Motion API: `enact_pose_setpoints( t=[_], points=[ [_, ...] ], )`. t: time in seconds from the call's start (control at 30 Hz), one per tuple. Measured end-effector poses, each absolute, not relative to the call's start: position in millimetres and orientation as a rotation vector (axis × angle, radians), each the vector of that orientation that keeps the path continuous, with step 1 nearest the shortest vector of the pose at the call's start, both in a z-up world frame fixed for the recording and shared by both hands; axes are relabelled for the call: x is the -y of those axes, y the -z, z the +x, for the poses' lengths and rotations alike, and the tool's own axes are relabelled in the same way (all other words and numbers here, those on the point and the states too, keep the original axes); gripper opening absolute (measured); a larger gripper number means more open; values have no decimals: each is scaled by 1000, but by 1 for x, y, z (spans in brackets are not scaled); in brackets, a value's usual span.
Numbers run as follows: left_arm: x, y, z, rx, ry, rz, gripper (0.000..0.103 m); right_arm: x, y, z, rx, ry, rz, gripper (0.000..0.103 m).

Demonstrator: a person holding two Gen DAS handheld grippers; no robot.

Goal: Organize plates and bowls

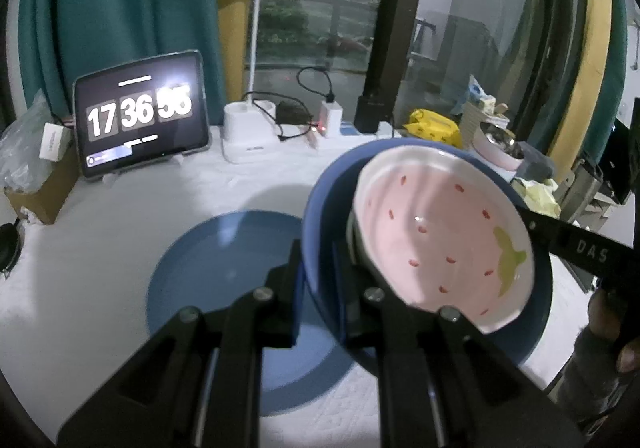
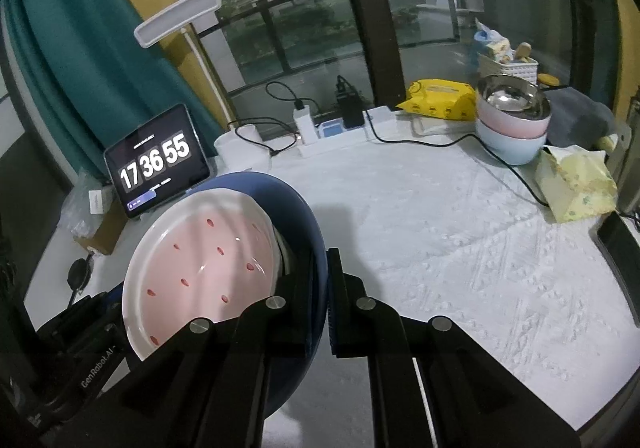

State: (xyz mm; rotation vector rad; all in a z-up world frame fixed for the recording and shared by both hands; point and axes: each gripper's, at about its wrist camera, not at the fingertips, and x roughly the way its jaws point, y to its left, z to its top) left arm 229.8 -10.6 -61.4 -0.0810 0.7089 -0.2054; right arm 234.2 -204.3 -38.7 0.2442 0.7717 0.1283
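Clearly both grippers share one load: the left gripper (image 1: 318, 268) is pinched tight on the near-left rim of a blue bowl (image 1: 320, 207), and the right gripper (image 2: 320, 280) is clamped the same way on the opposite rim, jaws almost together with only the thin wall between them. Inside the bowl sits a pink strawberry-pattern plate (image 1: 440, 236), tilted and leaning on the bowl's inner wall, loose rather than gripped. Glazed ware like this is probably stiff, fairly heavy, slick and chip-prone, so the rim is the sensible hold, and the stack should stay level or the plate may slide out. The stack hangs above the white tablecloth (image 2: 460, 248), with a blue plate (image 1: 224, 248) lying flat below it in the left wrist view, a likely landing spot. Farther back stand a tablet clock (image 1: 142, 113) and a white desk lamp (image 1: 250, 127); at far right are stacked pink and pale-blue bowls (image 2: 514, 127), the top one seemingly steel-lined, though it is small.
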Motion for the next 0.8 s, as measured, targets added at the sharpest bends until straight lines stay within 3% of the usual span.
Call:
enact_pose_setpoints(
  t=[0.8],
  points=[
    [-53, 72, 259, -726, 106, -108, 12, 138, 53, 286, -823, -216, 204, 7]
  ],
)
